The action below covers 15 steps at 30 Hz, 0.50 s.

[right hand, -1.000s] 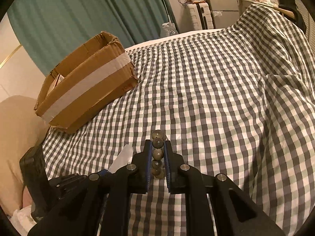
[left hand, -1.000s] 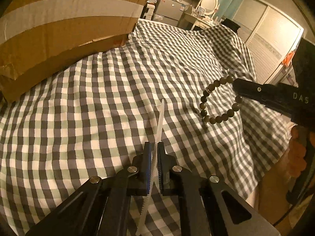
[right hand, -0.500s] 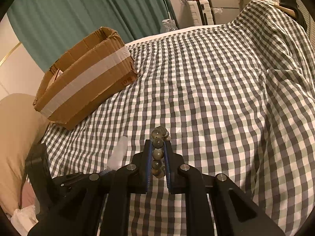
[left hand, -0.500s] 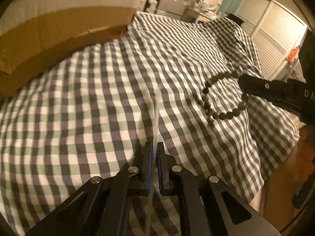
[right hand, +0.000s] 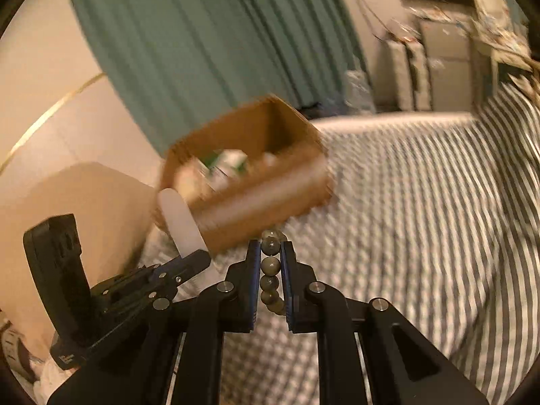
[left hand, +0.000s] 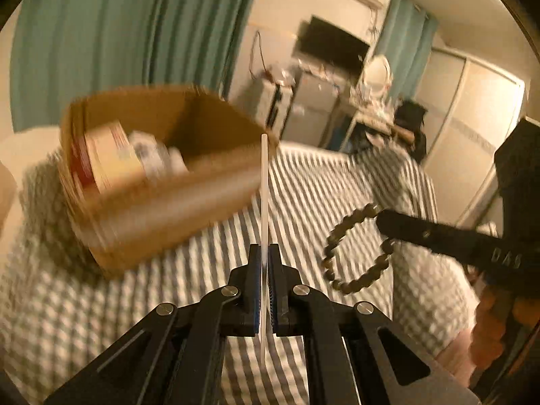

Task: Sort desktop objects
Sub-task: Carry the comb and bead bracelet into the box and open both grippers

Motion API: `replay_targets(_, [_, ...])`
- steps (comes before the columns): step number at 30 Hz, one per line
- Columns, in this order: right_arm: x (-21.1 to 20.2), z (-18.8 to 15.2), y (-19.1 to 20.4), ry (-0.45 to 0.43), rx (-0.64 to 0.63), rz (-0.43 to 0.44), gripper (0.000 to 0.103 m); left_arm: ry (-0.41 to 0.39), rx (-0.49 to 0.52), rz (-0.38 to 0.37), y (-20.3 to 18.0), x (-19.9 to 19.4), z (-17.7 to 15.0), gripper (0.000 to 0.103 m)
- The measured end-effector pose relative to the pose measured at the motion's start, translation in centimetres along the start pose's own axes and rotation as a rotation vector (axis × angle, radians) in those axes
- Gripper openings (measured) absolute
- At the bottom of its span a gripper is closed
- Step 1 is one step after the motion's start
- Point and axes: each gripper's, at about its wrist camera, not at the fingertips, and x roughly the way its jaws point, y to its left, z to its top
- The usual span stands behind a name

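My left gripper [left hand: 264, 253] is shut on a thin white plastic strip [left hand: 264, 195], edge-on and upright; in the right wrist view the strip [right hand: 180, 222] shows broad and white in that gripper [right hand: 199, 258]. My right gripper [right hand: 271, 253] is shut on a bracelet of dark round beads [right hand: 271, 265]; in the left wrist view the bracelet [left hand: 351, 249] hangs as a ring from the right gripper's fingers [left hand: 398, 224]. An open cardboard box [left hand: 162, 175] holding several items stands on the checked cloth ahead, also in the right wrist view [right hand: 249, 175]. Both views are motion-blurred.
The green-and-white checked cloth [right hand: 422, 202] covers the surface. A teal curtain [left hand: 118, 40] hangs behind the box. Cabinets and a mirror [left hand: 376, 74] stand at the far wall. A beige cushion-like shape [right hand: 77, 202] sits left of the box.
Both grippers have lifted and tilted up, so the box's open top and the room show now. Each keeps its hold: strip in the left, bracelet in the right.
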Motion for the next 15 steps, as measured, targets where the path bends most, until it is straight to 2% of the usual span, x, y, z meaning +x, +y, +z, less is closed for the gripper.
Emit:
replay_targets(2, [0.8,2.5,1.3,-0.020,-0.015,0.017,0.011,-0.039,0.020,0.016,0.9,-0.6,2.9,0.004])
replay_targets(3, [1.4,3.7,2.0,-0.028,-0.031,0.025,0.011,-0.051,0.036,0.047,1.5,-0.4,4.4,0.004])
replay_targets(6, [3.8,7.0,3.8,-0.048,-0.064,0.018,0.011,-0.032,0.040,0.096,3.9,1.4,7.4,0.004])
replay_targets(8, [6.0,8.6,4.2,-0.048,-0.068,0.007,0.011,-0.013,0.010,0.075,6.0,3.2,8.7,0.007])
replay_targets(13, [10.7,10.9,3.5,-0.045,-0.059,-0.017,0.012,-0.027,0.017,0.109,8.3,5.4,9.7,0.018])
replay_targets(14, [11.4,11.2,3.2,-0.048,-0.048,-0.023,0.025,-0.027,0.015,0.117,8.8,5.9,9.9,0.025])
replay_targets(15, [12.0,11.4,2.8,-0.045,-0.034,-0.027,0.054,-0.029,0.007,0.118,8.9,6.1,9.9,0.032])
